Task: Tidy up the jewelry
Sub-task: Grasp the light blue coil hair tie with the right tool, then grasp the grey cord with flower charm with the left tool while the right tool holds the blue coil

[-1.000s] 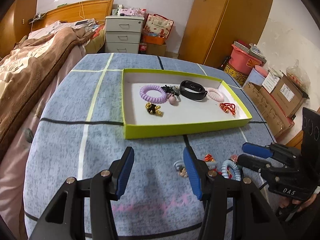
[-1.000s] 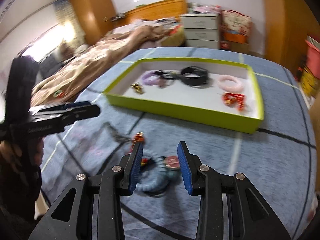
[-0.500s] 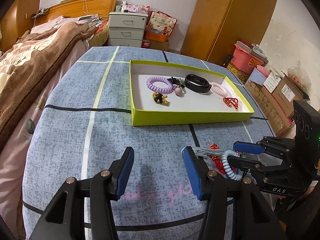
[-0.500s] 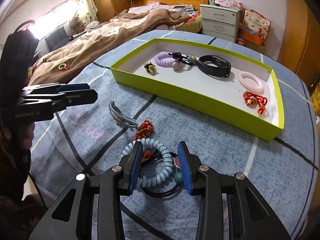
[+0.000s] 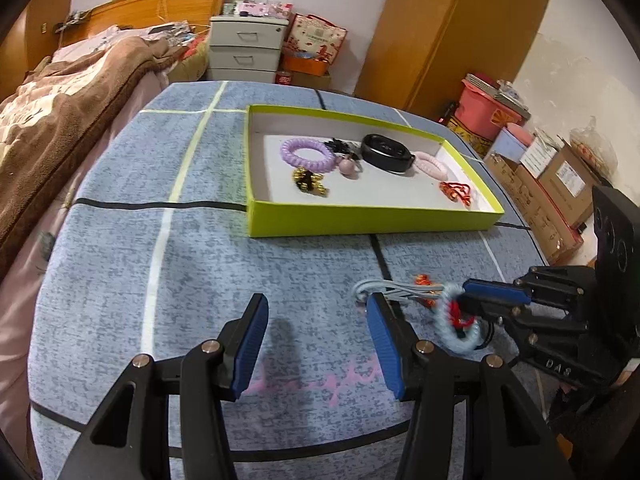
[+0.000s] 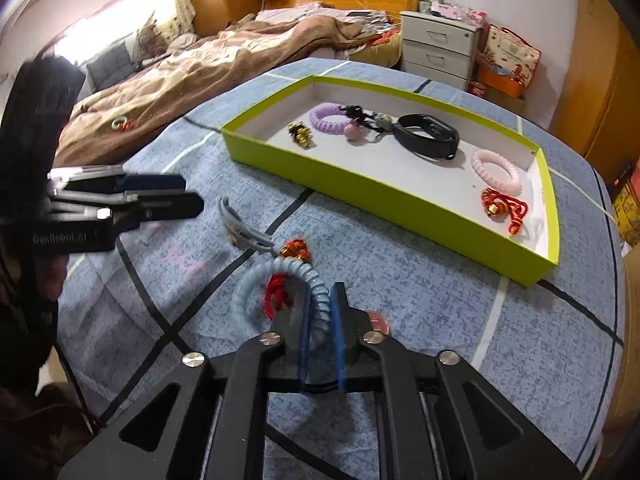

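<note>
My right gripper [image 6: 322, 300] has its jaws closing on a light blue spiral hair tie [image 6: 296, 268], and the pads press its coil. The tie [image 5: 444, 320] lies on the blue tablecloth over a red knotted charm [image 6: 278, 300], beside a grey hair clip [image 6: 244, 232] and a red-gold charm [image 6: 294, 250]. To the left, my left gripper [image 5: 316, 320] hovers open and empty over the cloth. Farther back, the green tray [image 5: 360, 220] holds a purple spiral tie [image 5: 308, 156], a black band [image 5: 386, 152], a pink tie [image 5: 430, 164], a red knot [image 5: 456, 192] and a gold charm [image 5: 308, 182].
A bed with a brown blanket [image 5: 60, 120] runs along the table's left side. A white drawer unit [image 5: 244, 48] stands behind, and cardboard boxes [image 5: 560, 176] are stacked at the right. A small pink disc [image 6: 376, 320] lies by my right fingers.
The right jaws have closed from wide apart onto the blue spiral hair tie. The left gripper has stayed open and almost still.
</note>
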Available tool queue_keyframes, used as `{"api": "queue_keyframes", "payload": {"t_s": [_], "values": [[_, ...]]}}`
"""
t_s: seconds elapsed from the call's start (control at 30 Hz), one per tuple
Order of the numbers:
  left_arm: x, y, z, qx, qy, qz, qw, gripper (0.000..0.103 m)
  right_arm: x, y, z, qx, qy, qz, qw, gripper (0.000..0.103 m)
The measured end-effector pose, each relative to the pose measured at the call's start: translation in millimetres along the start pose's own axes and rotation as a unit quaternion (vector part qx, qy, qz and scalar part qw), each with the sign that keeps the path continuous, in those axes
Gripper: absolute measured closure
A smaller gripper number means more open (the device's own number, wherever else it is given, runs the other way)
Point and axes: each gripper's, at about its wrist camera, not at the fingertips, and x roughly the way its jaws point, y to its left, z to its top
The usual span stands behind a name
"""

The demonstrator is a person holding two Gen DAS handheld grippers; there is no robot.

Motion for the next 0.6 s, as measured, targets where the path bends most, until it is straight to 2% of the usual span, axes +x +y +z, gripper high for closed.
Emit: {"api": "queue_keyframes", "payload": {"t_s": [0.23,0.6], "values": [[12,-8,0,0.013,0.016,-0.016,0.9997,0.049,-5,-6,-1,0.024,-0.011,0.007,1.000,0.093],[24,-20,4,0.032,0.018,0.008,0.9993,0.049,-30,-22,-1,0.074,-0.055,0.019,0.996,0.093]]}}
